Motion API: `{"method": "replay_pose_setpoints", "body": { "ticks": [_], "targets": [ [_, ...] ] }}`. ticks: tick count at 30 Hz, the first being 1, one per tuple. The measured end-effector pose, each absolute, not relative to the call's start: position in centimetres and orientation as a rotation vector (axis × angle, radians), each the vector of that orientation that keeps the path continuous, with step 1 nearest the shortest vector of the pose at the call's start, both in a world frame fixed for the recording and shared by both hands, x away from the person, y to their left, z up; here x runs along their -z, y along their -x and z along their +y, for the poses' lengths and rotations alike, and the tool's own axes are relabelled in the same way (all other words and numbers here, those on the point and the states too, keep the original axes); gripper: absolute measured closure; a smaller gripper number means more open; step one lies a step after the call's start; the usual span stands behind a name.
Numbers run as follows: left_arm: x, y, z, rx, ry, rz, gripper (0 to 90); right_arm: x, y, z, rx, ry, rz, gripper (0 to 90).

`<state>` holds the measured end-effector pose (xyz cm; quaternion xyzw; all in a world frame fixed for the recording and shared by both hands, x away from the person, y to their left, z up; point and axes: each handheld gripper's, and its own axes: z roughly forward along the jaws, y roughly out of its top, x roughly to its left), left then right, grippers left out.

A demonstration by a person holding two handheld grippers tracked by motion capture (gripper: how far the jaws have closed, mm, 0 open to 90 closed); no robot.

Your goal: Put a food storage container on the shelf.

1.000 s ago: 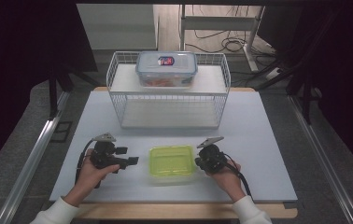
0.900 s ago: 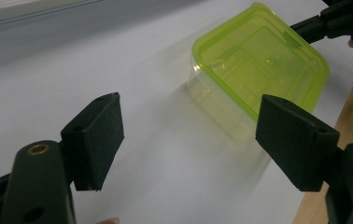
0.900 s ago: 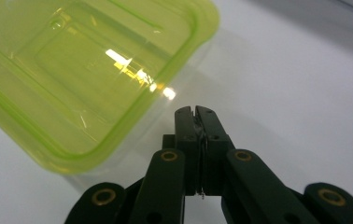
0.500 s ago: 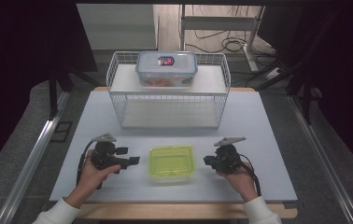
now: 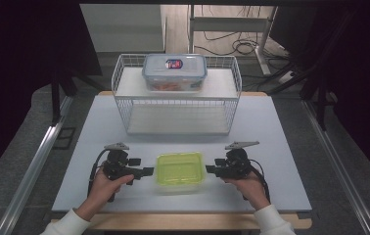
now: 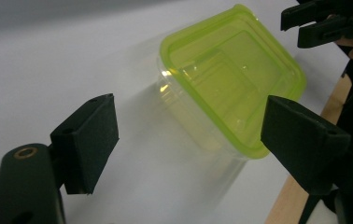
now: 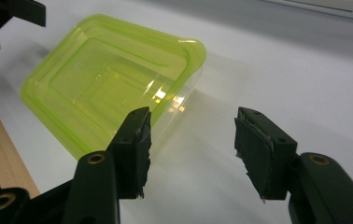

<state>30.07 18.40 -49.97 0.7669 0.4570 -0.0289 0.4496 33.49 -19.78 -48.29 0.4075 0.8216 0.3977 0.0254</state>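
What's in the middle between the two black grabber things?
In the high view, the clear plastic box with the yellow-green lid sits on the white table between the left gripper and the right gripper, both open, neither touching it.

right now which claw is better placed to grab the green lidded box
Left, narrowly. The left claw sits open right beside the green-lidded box, whose corner lies between its jaws in the left gripper view. The right claw points past it.

High view overhead, forward-down; both gripper views close, sharing green-lidded container (image 5: 179,169)
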Motion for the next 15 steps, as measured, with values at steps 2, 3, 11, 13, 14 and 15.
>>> {"method": "replay_pose_setpoints", "body": {
  "ticks": [2,3,11,13,14,15],
  "targets": [
    [50.1,-30.1,18.0,0.074,-1.906,1.128,18.6,48.2,-33.6,-19.8,-1.242,-1.265,2.536,44.5],
    [50.1,-30.0,17.9,0.076,-1.906,1.129,18.6,48.2,-33.6,-19.8,-1.246,-1.263,2.535,43.9],
    [50.0,-29.8,16.4,0.068,-1.890,1.111,21.7,48.2,-33.8,-19.6,-1.298,-1.279,2.528,45.0],
    [50.1,-29.9,16.1,0.078,-1.886,1.106,23.5,48.3,-34.0,-19.4,-1.302,-1.282,2.529,46.9],
    [50.2,-30.0,15.9,0.080,-1.889,1.105,24.3,48.3,-34.0,-19.2,-1.301,-1.285,2.535,47.6],
    [50.3,-30.1,15.7,0.082,-1.890,1.114,24.9,48.4,-34.1,-19.1,-1.303,-1.284,2.540,47.9]
  ]
}}
